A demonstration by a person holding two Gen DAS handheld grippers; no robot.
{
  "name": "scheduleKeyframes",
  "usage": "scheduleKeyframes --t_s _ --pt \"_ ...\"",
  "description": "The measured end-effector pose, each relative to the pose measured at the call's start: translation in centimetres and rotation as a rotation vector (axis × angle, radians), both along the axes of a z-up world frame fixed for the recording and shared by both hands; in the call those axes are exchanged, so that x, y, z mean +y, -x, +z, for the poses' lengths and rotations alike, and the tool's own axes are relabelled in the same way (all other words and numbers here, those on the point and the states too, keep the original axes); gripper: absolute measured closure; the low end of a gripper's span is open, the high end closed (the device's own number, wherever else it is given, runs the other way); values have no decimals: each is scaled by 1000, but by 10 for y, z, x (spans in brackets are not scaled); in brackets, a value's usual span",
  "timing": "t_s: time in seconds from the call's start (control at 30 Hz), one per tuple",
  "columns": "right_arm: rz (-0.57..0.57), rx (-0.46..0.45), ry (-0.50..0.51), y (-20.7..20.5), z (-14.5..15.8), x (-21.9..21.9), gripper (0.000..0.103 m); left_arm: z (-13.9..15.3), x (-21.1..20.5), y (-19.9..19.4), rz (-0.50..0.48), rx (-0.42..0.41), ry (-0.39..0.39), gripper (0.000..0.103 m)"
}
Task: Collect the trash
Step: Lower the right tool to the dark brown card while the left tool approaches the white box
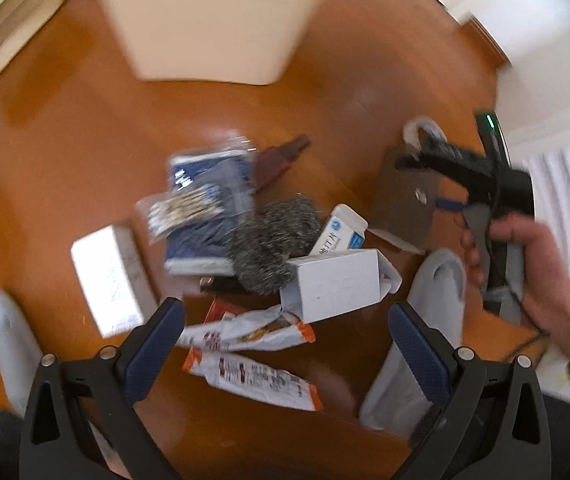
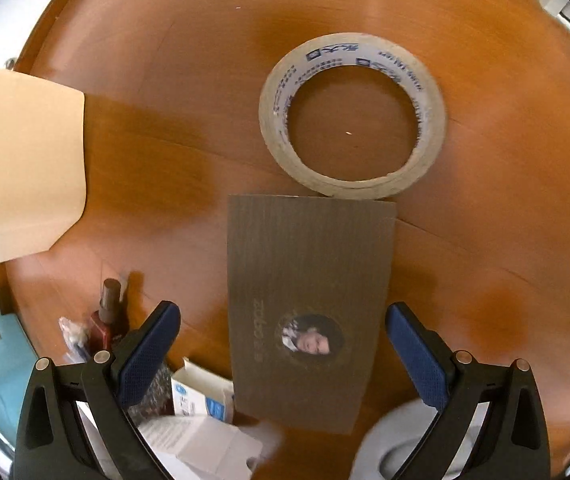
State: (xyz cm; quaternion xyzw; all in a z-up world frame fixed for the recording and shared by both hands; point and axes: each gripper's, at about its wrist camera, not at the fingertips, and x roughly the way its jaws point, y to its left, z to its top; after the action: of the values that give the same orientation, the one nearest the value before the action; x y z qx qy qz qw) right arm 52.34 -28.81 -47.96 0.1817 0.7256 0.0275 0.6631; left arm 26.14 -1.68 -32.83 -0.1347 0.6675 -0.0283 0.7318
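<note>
A wooden floor (image 2: 165, 80) fills both views, strewn with trash. A tall cream bin (image 1: 205, 20) stands well beyond the left gripper (image 1: 285, 344), whose jaws are spread wide with nothing between them. The right gripper (image 2: 283, 348) is likewise spread wide and empty, hovering over a flat brown card box (image 2: 309, 304) that lies between its fingertips but below them, not touching.

Just past that box's far edge lies a roll of packing tape (image 2: 351, 114), touching or nearly so. Ahead of the left gripper sits a heap: a blue packet (image 1: 209, 216), a white carton (image 1: 333, 284), a steel wool scourer (image 1: 273, 248), a small blue-and-white medicine box (image 1: 341, 232), and two crumpled orange-and-white wrappers (image 1: 253, 356) nearest its fingertips.

Risks, as a judgement: the brown box is thin and lies flat, so closing on it may slide it or scrape the floor. The left view is blurred, suggesting fast motion; a hasty grab could scatter the heap or pinch several items at once. A pale slipper (image 1: 425, 332) lies just beside the left gripper's right finger and could be nudged.
</note>
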Motion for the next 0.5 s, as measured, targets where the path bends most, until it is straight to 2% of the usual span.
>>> scheduleKeyframes --t_s 0.07,0.1,0.17,0.23,0.3,0.33,0.4,0.5 --pt "18 -16 2 -1 -5 7 0 -3 -23 -4 -147 -30 -64 0" --pt "32 -15 19 -2 -9 12 0 -4 -43 -4 -276 -57 -128 0" --pt "43 -8 33 0 -15 18 0 -8 -69 -1 -461 -97 -224 0" --pt "75 -62 55 0 -12 26 0 -17 -95 4 -659 -129 -292 0" --pt "127 -116 74 1 -8 34 10 -29 -114 7 -817 -138 -313 0" --pt "143 -146 96 1 -5 35 18 -34 -122 8 -876 -149 -325 0" --pt "136 -164 64 3 -2 32 24 -46 -137 9 -990 -172 -351 0" --pt "64 -195 13 8 7 14 39 -58 -146 -3 -1041 -172 -349 0"
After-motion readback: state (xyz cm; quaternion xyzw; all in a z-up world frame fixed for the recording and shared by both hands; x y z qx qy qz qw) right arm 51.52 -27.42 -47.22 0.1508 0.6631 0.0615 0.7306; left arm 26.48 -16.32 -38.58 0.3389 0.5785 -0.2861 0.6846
